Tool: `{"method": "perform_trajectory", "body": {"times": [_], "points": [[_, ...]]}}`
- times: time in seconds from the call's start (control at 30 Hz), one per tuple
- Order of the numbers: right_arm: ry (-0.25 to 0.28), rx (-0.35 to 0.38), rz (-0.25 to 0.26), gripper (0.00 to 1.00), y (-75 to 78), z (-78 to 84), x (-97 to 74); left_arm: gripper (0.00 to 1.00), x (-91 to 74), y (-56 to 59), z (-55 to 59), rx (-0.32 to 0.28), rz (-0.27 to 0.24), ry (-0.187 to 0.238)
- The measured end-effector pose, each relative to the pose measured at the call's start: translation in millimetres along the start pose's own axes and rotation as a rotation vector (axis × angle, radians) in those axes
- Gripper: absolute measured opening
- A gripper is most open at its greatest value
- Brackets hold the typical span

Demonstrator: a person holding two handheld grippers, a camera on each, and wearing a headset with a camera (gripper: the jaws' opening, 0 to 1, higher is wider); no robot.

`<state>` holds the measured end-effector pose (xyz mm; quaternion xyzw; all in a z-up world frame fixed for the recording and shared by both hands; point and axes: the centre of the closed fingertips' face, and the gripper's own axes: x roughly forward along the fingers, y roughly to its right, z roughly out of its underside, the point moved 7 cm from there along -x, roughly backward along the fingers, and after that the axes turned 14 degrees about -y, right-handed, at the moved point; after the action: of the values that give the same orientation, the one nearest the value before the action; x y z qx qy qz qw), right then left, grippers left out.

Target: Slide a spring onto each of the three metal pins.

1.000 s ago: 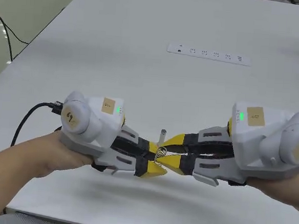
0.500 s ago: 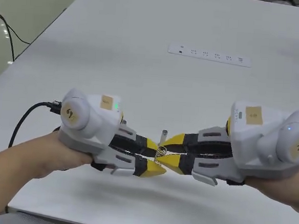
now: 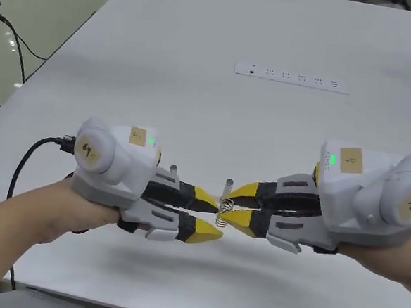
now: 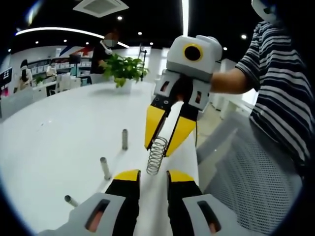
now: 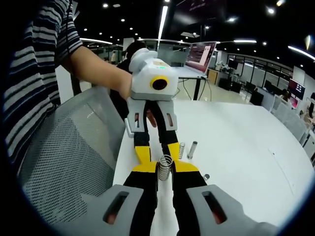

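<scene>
Right gripper (image 3: 228, 206) clamps the spring (image 3: 222, 213); light and bouncy (likely to ping free), it wants a gentle mid-coil grip. Left gripper (image 3: 217, 217), at nine o'clock, gapes.

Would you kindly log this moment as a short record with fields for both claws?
left claw: open, jaws apart
right claw: shut on one end of the spring
spring: in the air, on no pin
pins: three, standing on the table
power strip: farther back on the table
</scene>
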<state>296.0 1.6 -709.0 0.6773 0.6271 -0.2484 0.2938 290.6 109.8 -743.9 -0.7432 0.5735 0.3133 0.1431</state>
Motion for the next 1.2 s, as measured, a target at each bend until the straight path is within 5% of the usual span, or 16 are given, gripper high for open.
{"method": "perform_trajectory", "body": {"times": [0.53,1.2], "points": [[-0.032,0.006,0.032,0.07,3.4,9.1,2.6,0.24,-29.6,-7.3,24.1,-0.084,-0.056,-0.013],[-0.042,-0.001,0.064,0.07,8.1,12.8,1.7,0.61,-63.0,-23.3,54.4,-0.191,-0.192,-0.003]]}}
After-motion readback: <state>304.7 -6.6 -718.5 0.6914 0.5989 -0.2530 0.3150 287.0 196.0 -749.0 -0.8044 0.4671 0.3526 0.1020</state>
